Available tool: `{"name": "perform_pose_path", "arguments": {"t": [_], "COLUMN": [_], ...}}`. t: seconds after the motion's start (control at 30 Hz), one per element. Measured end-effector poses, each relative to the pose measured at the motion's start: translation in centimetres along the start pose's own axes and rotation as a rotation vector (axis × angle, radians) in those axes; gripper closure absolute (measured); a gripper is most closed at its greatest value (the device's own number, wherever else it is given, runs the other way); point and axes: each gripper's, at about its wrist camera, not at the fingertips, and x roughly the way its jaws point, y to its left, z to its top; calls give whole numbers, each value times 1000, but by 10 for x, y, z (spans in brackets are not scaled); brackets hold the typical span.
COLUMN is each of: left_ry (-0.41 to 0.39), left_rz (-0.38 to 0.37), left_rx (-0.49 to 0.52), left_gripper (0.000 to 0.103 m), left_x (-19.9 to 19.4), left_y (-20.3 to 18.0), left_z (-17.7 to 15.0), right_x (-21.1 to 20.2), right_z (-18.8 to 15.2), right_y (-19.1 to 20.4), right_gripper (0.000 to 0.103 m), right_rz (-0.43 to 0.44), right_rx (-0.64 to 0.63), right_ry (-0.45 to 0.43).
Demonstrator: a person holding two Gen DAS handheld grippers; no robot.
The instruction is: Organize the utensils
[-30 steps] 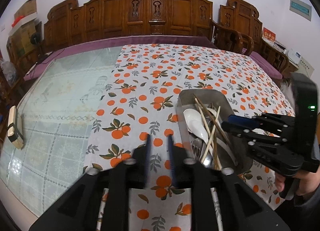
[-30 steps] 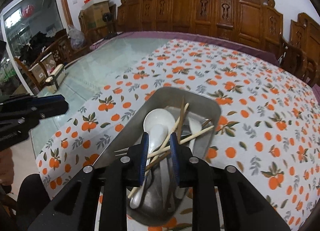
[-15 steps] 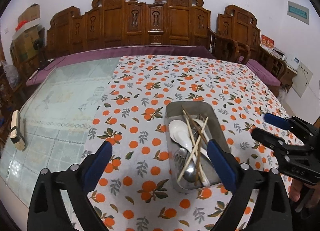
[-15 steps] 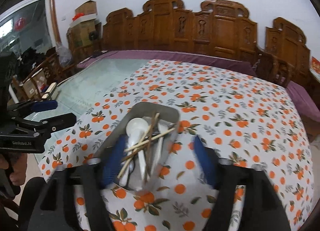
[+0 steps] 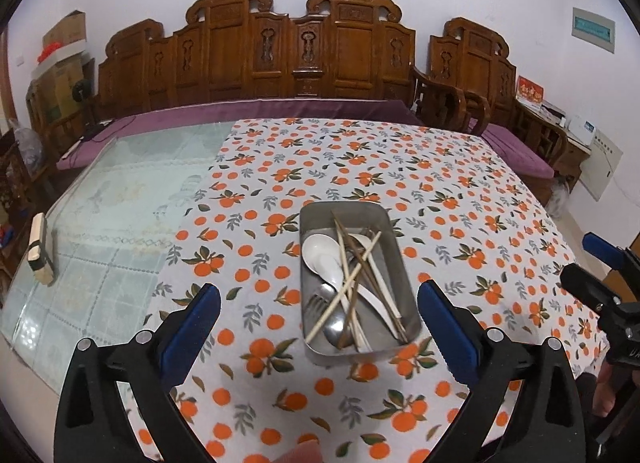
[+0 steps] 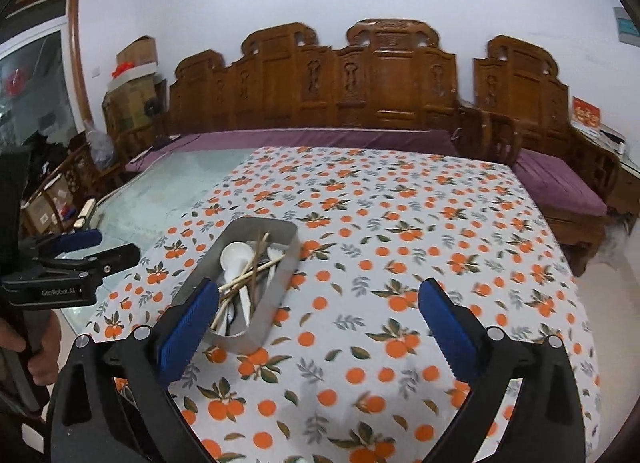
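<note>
A metal tray (image 5: pixel 392 231) sits on the orange-print tablecloth (image 5: pixel 440 191), and shows in the right wrist view (image 6: pixel 286 263) too. It holds a white ceramic spoon (image 5: pixel 318 253), a metal fork (image 5: pixel 318 301), pale and dark chopsticks (image 5: pixel 352 275) and another white spoon, all jumbled. My left gripper (image 5: pixel 318 327) is open and empty, raised above the tray's near end. My right gripper (image 6: pixel 318 315) is open and empty, raised to the right of the tray; it also shows in the left wrist view (image 5: pixel 592 263). The left gripper shows in the right wrist view (image 6: pixel 86 249).
The table's left half is bare glass over lace (image 5: pixel 100 223). A small wooden block (image 5: pixel 40 249) lies near the left edge. Carved wooden benches (image 5: pixel 304 59) with purple cushions line the far side and right side.
Both grippers went from shut to wide open. Both pulled back and up from the tray, so the table looks farther away now.
</note>
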Motion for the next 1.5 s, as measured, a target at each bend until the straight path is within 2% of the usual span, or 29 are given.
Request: {"name": "perform_pose_path", "arguments": {"t": [0.43, 1.07, 1.23, 1.5], "left_ry": [-109, -297, -334, -339], "left_rz": [-28, -29, -27, -24], "left_rx": [47, 45, 46, 64], "left_gripper": [8, 8, 8, 8], "left_x": [-74, -167, -184, -188], "left_y": [-44, -68, -70, -75], "left_z": [-7, 21, 21, 19], "right_x": [-69, -163, -182, -190], "right_z": [-6, 27, 31, 33], "right_y": [-13, 3, 6, 7], "right_gripper": [3, 3, 3, 3], "right_rz": [-44, -84, -89, -87], "right_rx": [49, 21, 13, 18], "right_ry": [-98, -299, -341, -349]}}
